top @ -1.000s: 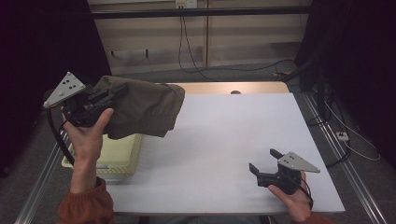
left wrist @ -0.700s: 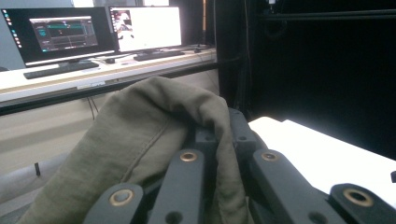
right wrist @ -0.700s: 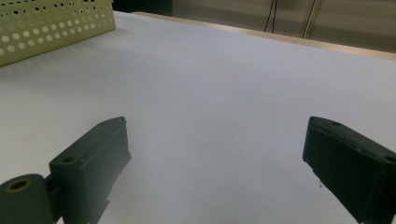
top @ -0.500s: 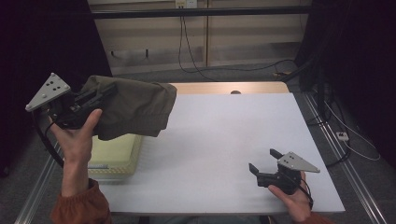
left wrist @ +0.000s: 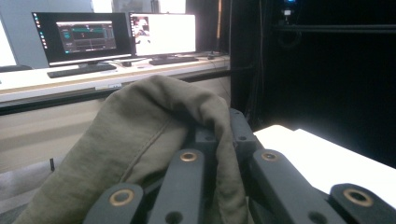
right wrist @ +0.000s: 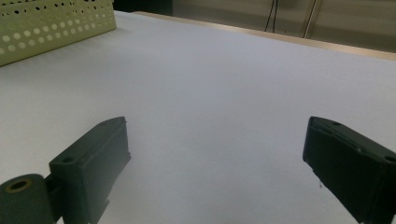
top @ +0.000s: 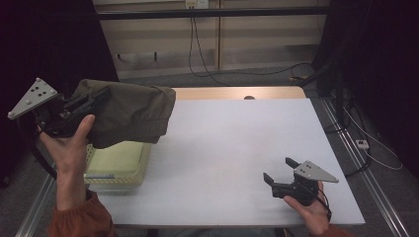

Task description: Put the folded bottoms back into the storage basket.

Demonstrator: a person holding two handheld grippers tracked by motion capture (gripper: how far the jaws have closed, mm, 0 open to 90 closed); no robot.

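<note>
A pale green perforated basket sits at the white table's left edge.

An olive cloth, crumpled, is pinched in the left gripper and drapes over and beyond it.

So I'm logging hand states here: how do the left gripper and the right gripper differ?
The left gripper is shut on the olive cloth; the right gripper is open, nothing between its fingers. The left is raised above the pale green basket; the right sits low near the white table. Both are black with a grey three-cornered plate.
</note>
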